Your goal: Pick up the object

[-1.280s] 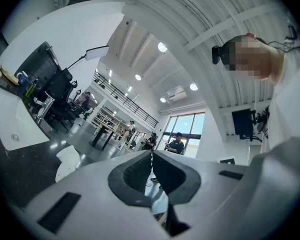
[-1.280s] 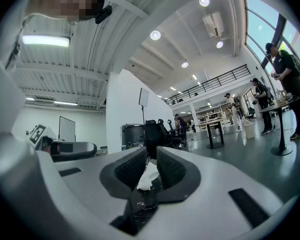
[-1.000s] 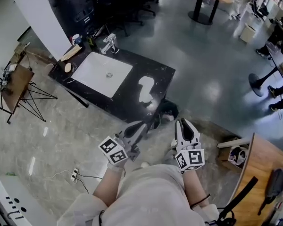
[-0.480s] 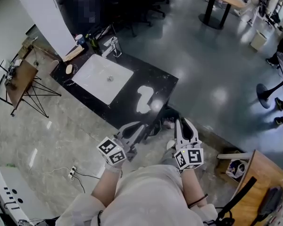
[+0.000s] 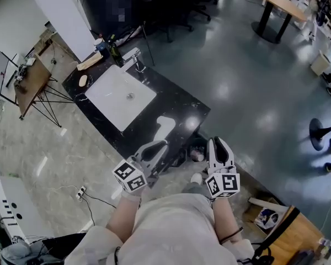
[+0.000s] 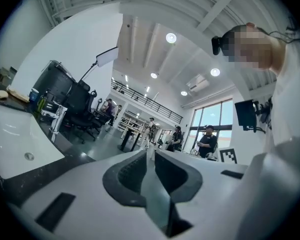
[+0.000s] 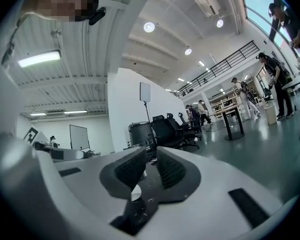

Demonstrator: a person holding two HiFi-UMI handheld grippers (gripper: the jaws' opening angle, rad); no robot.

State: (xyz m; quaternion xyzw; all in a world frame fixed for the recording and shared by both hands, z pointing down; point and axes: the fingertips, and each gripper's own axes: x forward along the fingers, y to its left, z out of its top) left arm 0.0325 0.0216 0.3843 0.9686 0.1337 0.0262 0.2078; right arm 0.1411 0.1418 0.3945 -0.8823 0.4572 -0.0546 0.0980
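Counter-end clutter [image 5: 102,48] too small

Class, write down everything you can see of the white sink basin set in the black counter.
The sink basin is a smooth, white, rectangular bowl sunk into a glossy black counter and lies skewed across the head view. A small round drain sits near its middle, and nothing else lies in it. A metallic faucet stands on the counter at the basin's far edge. The surface looks like ceramic or a similar hard material, clean and unmarked.
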